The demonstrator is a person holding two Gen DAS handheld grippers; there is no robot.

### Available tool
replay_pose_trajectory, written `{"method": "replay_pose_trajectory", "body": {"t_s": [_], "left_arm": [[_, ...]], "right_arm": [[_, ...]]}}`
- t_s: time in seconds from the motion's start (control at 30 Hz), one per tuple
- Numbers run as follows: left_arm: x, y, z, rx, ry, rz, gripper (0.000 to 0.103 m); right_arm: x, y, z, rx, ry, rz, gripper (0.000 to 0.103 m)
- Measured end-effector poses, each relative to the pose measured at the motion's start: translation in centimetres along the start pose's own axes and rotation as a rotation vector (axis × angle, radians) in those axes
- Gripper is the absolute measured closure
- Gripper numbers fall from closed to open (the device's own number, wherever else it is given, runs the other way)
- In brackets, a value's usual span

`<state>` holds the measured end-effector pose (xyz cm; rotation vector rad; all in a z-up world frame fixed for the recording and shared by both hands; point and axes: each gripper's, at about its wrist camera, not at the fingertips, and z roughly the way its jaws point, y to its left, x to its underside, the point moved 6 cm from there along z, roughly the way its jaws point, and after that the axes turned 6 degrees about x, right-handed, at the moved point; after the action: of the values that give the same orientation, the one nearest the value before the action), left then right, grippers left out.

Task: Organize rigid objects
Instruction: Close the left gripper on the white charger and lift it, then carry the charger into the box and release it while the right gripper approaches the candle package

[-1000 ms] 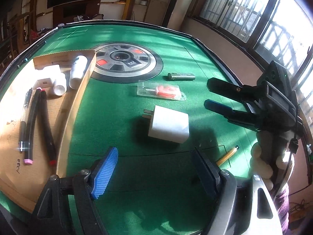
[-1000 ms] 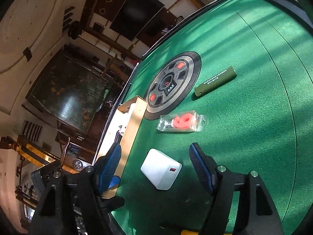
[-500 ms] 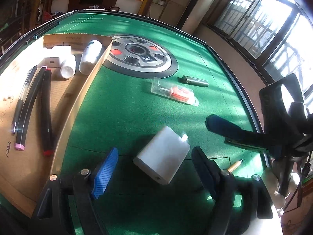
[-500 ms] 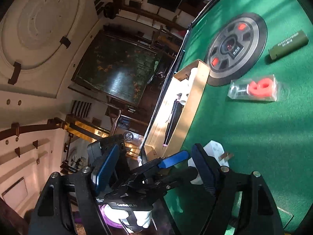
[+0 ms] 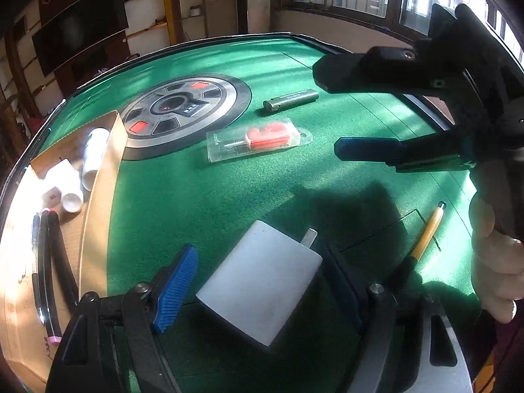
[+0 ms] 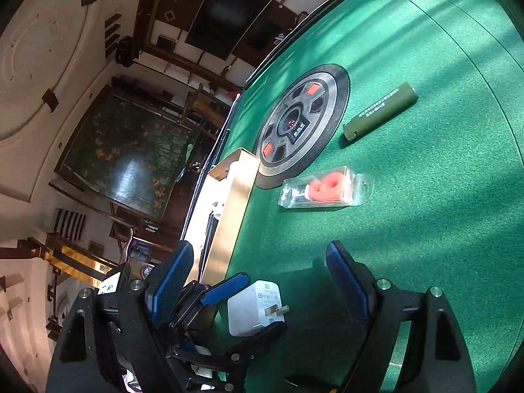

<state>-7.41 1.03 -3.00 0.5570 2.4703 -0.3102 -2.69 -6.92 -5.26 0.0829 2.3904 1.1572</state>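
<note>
Left claw (image 5: 258, 285): wide, astride white charger (image 5: 262, 281); right pad touching charger edge, left pad apart.
White charger: near middle of bench (image 5: 196, 196), prongs pointing far-right.
Right claw (image 5: 330, 114): wide, jaws just been opening, nothing between, above bench at right.
Pencil (image 5: 425, 232): near right.
Cardboard tray (image 5: 98, 196): left; pens, white tubes inside.
Candle pack (image 5: 255, 140): middle.
Green lighter (image 5: 291, 100): farther, right of centre disc (image 5: 183, 111).
</note>
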Motion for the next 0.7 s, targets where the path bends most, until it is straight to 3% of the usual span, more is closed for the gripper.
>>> {"method": "replay_pose_trajectory", "body": {"t_s": [0.2, 0.27, 0.7], "left_arm": [[0.1, 0.2, 0.6, -0.054, 0.034, -0.012, 0.023], [0.2, -0.1, 0.5, -0.043, 0.036, -0.011, 0.031], [0.6, 0.1, 0.2, -0.059, 0.037, -0.038, 0.031]], "right_arm": [[-0.5, -0.8, -0.5, 0.065, -0.040, -0.003, 0.021], [-0.7, -1.2, -0.6, 0.083, -0.053, 0.007, 0.021], [-1.1, -2.2, -0.8, 0.150, -0.069, 0.013, 0.021]]}}
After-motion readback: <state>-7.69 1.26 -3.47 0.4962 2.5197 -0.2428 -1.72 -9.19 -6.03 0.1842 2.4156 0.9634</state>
